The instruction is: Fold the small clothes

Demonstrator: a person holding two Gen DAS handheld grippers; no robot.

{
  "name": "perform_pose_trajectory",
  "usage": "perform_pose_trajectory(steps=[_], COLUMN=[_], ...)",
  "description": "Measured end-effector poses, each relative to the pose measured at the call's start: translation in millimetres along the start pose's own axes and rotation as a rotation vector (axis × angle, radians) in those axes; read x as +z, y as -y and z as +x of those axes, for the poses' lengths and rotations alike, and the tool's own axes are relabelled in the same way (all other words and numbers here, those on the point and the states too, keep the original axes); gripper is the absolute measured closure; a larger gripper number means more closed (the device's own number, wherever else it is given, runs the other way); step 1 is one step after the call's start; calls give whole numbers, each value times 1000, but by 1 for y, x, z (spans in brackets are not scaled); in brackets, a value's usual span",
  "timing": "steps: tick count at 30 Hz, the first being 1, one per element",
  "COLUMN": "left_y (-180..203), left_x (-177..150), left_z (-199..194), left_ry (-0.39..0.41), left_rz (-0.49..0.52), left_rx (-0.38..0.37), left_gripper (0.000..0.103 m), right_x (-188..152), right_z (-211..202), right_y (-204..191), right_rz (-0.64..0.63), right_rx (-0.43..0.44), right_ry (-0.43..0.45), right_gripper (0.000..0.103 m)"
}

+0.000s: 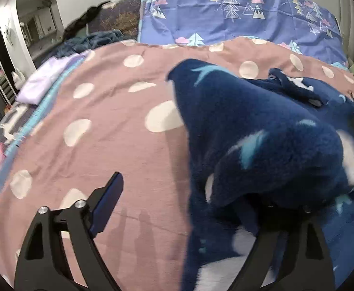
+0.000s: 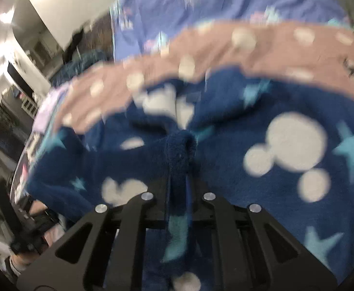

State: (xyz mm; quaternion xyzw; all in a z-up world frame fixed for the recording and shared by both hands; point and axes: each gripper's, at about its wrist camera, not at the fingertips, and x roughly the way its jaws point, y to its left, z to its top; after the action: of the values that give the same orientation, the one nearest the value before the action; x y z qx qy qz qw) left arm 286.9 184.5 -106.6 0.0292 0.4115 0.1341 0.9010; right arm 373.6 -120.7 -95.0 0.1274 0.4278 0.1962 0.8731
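A dark blue fleece garment [image 1: 261,131] with white circles and light blue stars lies bunched on the pink dotted bedspread [image 1: 118,126]. My left gripper [image 1: 189,194] is open; its left finger [image 1: 109,198] is bare and the fleece is draped over the right finger, hiding it. In the right wrist view the same fleece [image 2: 286,121] fills the middle, and my right gripper [image 2: 180,160] is shut on a pinched fold of it [image 2: 179,150]. The view is motion-blurred.
A purple-blue sheet with tree prints [image 1: 237,14] lies at the bed's far end. A lilac folded cloth [image 1: 46,80] and a dark teal blanket [image 1: 89,41] sit at the left edge. Room furniture stands beyond the bed's left side.
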Motion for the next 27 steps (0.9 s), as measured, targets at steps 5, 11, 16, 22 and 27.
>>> perform_pose_trajectory(steps=[5, 11, 16, 22, 27], left_y=[0, 3, -9, 22, 87], left_x=[-11, -20, -23, 2, 1], left_z=[-6, -9, -35, -78, -20], left_ry=[26, 35, 56, 151, 7], left_rz=[61, 101, 72, 43, 131], left_rx=[18, 47, 15, -284, -301], left_gripper=[11, 11, 27, 60, 59], right_x=[17, -5, -25, -47, -58], right_z=[-68, -43, -76, -33, -39], right_y=[26, 104, 91, 57, 46], right_rz=[-3, 184, 150, 15, -59], right_rx=[-145, -226, -33, -66, -135], right_ry=[198, 33, 93, -84, -30], right_gripper=[92, 79, 79, 72, 73])
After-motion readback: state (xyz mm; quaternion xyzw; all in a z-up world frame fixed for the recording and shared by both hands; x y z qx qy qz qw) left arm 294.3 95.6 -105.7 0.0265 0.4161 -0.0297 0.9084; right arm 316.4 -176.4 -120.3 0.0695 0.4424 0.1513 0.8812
